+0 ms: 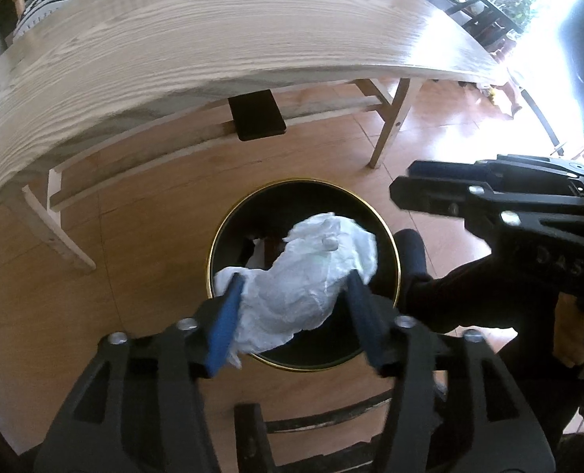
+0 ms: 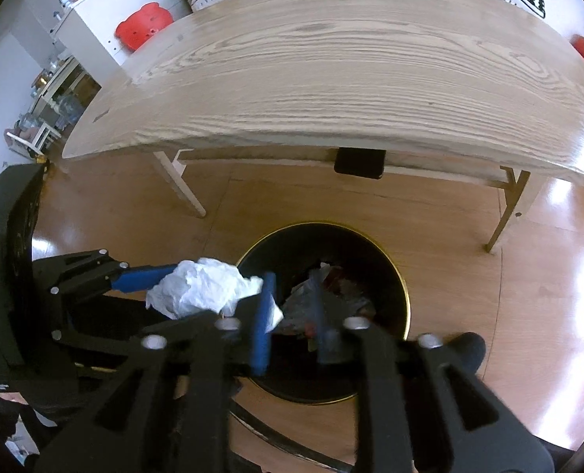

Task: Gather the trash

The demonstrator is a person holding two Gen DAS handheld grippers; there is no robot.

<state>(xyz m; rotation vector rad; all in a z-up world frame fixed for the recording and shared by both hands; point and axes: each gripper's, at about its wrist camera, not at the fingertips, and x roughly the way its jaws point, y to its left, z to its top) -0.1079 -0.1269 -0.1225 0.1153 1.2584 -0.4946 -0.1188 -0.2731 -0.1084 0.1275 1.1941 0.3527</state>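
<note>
In the left wrist view, the left gripper (image 1: pixel 292 307) points steeply down over a round black bin (image 1: pixel 304 272) with a gold rim, which stands on the wooden floor (image 1: pixel 154 244) at the centre of the frame. A crumpled white tissue (image 1: pixel 311 276) sits between its two blue pads (image 1: pixel 225 327). The jaws stand moderately wide; the left pad lies against the paper, while the right one only meets its edge, so it cannot be told whether the wad is truly pinched. The tissue hangs over the bin's mouth, with darker scraps dimly seen inside below it.

The right gripper (image 1: pixel 402 189) enters that view from the right edge, above and to the right of the bin, held by a gloved hand (image 1: pixel 579 335) in a dark sleeve.

In the right wrist view, the right gripper (image 2: pixel 292 315) also aims down at the bin (image 2: pixel 406 295), lower centre of the frame. Its blue fingers stand part-way apart with nothing clamped between them; only the mixed rubbish (image 2: pixel 331 291) in the bin shows through the gap. The left gripper (image 2: pixel 213 280) and its tissue (image 2: pixel 205 287) appear at centre left, just beside the bin's rim.

A pale wooden counter (image 2: pixel 331 71) fills the upper half of both views, its legs on the floor beyond the bin.
</note>
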